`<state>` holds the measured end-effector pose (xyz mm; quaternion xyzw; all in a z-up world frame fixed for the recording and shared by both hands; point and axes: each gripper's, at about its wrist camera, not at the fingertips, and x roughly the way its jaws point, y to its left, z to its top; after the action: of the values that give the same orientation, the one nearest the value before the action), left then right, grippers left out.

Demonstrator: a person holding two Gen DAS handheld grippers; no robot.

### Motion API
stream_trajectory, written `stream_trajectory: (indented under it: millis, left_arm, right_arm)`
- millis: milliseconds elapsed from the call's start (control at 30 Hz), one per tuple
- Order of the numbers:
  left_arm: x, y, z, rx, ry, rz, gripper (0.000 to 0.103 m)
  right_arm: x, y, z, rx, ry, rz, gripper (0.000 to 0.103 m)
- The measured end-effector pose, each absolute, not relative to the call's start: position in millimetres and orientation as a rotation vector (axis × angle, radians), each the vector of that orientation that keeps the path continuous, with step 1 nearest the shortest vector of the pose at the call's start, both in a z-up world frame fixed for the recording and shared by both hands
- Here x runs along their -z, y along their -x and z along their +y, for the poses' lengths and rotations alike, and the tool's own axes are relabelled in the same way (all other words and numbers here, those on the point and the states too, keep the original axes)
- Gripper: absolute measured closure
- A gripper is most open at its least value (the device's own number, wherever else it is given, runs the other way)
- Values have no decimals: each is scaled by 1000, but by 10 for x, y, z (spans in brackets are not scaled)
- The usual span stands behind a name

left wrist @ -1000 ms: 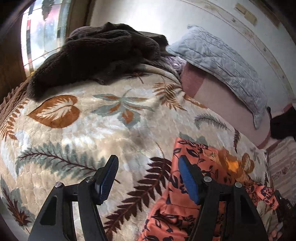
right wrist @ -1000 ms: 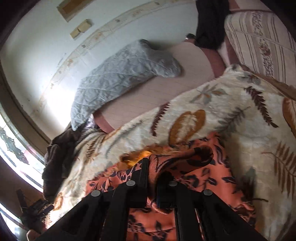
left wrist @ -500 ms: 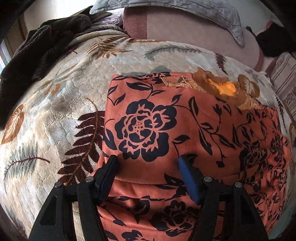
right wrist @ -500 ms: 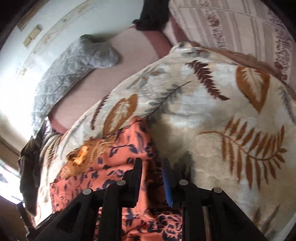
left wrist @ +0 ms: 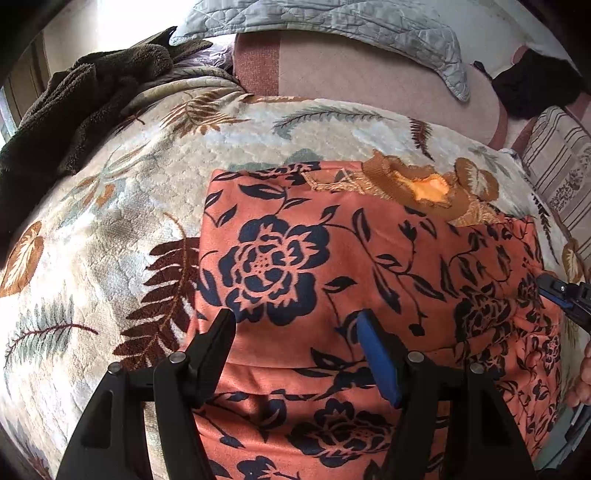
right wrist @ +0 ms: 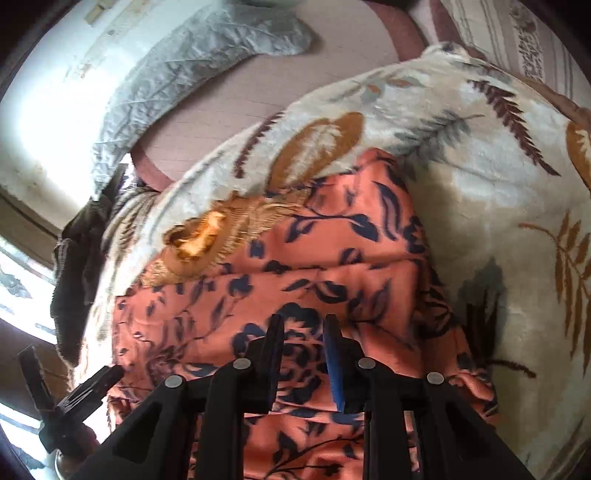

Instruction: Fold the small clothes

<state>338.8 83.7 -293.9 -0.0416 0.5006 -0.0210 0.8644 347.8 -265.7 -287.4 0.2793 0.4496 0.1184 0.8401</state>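
An orange garment with dark blue flowers point(left wrist: 332, 266) lies flat on the leaf-patterned blanket point(left wrist: 110, 221), with a brown-gold neck trim point(left wrist: 417, 184) at its far edge. It also shows in the right wrist view point(right wrist: 332, 258). My left gripper point(left wrist: 295, 325) is open and empty, hovering over a fold line in the garment's near part. My right gripper point(right wrist: 301, 328) is slightly open, its jaws a narrow gap apart over the cloth, holding nothing. Its tip appears at the right edge of the left wrist view point(left wrist: 561, 291).
A dark brown fleece point(left wrist: 74, 110) is heaped at the far left of the bed. A grey quilted pillow point(left wrist: 332, 22) lies on a pink sheet point(left wrist: 369, 74) behind. A striped cushion point(left wrist: 557, 166) is at the right.
My left gripper swung right from the bare blanket to over the garment. My right gripper let go of the cloth it pinched and opened a little. The garment now lies folded flat.
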Motion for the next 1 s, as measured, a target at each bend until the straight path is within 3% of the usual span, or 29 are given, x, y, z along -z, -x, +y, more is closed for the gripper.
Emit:
stream_trajectory:
  millis: [100, 233, 500, 667, 1000]
  left_arm:
    - [2977, -3392, 660, 88, 30, 1062, 34]
    - [3132, -3400, 534, 82, -64, 1118, 34]
    - [2943, -3457, 839, 75, 72, 1054, 34]
    - [3121, -3595, 816, -4, -23, 1097, 34]
    - [3007, -3473, 937, -71, -62, 1051, 31]
  right_arm:
    - [2824, -3560, -2302, -389, -551, 959, 78]
    - [3095, -3656, -1788, -434, -377, 1181, 77]
    - [2807, -3750, -2341, -264, -481, 998, 78]
    - [3139, -3974, -2543, -202, -523, 1064, 80]
    - [2762, -3484, -2781, -131, -440, 978, 80]
